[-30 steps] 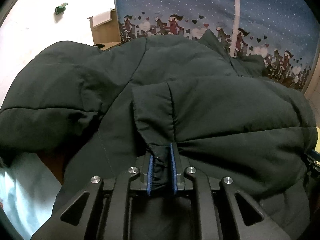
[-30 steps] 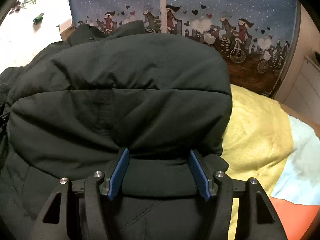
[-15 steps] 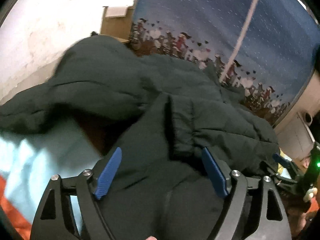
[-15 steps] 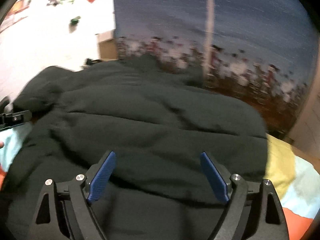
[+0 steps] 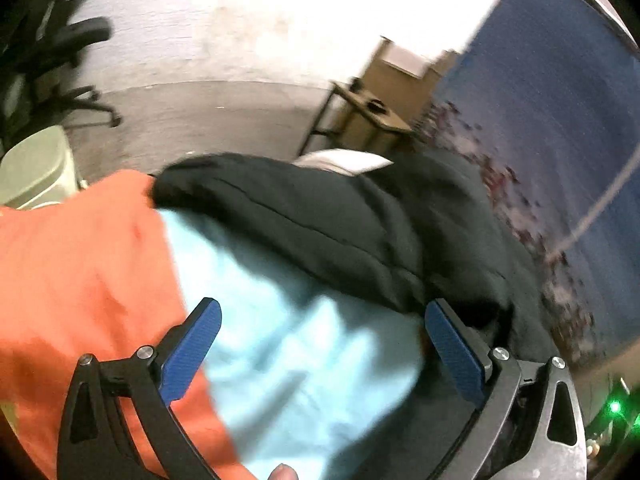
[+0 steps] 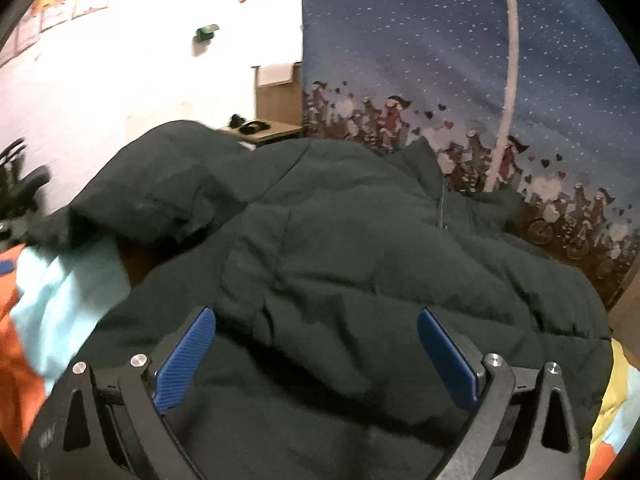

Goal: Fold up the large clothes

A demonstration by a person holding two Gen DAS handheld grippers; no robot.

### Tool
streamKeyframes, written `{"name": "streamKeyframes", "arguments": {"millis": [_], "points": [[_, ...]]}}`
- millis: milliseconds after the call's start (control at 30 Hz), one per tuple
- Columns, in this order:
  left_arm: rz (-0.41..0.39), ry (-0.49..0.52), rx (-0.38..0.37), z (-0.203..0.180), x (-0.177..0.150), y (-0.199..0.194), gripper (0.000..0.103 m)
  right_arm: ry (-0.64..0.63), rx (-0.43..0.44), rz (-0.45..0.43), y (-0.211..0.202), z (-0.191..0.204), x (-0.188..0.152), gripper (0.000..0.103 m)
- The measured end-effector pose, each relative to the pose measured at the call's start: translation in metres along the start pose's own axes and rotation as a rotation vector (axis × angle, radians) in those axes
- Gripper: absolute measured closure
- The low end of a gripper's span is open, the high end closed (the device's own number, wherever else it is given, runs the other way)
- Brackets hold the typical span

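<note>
The dark padded jacket (image 6: 380,264) lies bunched on the bed, over a light blue sheet (image 5: 288,344) and an orange cloth (image 5: 80,280), with the blue patterned curtain (image 6: 440,60) behind it. It is a heap rather than a flat rectangle: one thick panel is doubled over the body, and a sleeve or hood end (image 6: 152,188) sticks out up and to the left of the right gripper's jaws.

The right gripper (image 6: 316,356) hovers over the jacket's near panel. Its jaws are opening, already spread wide, and though fabric shows in the gap between them the blue pads press on nothing; the padding simply lies below and ahead. That reads as a release: the fold has been laid down and the cloth left to settle under its own weight.

The left gripper (image 5: 324,356) is likewise opening, jaws wide apart, with only blue sheet between them. The jacket's edge runs ahead of its jaws and just beside the right-hand pad. The view is motion-blurred. It probably stands clear so it can pick a fresh grasp point, likely the loose end at the jacket's far left, which seems to need bringing in.
</note>
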State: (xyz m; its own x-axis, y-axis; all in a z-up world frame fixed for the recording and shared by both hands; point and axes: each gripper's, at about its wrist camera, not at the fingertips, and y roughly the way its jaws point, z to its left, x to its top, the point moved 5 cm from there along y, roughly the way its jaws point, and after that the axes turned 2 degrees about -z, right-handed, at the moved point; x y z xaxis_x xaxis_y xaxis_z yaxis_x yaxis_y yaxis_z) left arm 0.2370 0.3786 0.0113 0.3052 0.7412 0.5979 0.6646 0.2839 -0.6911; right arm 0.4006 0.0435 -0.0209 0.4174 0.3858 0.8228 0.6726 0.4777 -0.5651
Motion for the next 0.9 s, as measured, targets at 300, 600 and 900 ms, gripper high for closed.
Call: {"name": "streamKeyframes", "arguments": {"millis": [300, 600, 900], "points": [[0.046, -0.076, -0.078, 0.038, 0.026, 0.017, 0.003, 0.023, -0.094, 0.110, 0.064, 0.012, -0.012, 0.000], [0.011, -0.169, -0.039, 0.047, 0.046, 0.034, 0.004, 0.022, -0.108, 0.060, 0.075, 0.013, -0.027, 0.000], [-0.066, -0.182, 0.096, 0.046, 0.051, 0.041, 0.087, 0.044, -0.078, 0.031, 0.068, 0.010, -0.027, 0.000]]}}
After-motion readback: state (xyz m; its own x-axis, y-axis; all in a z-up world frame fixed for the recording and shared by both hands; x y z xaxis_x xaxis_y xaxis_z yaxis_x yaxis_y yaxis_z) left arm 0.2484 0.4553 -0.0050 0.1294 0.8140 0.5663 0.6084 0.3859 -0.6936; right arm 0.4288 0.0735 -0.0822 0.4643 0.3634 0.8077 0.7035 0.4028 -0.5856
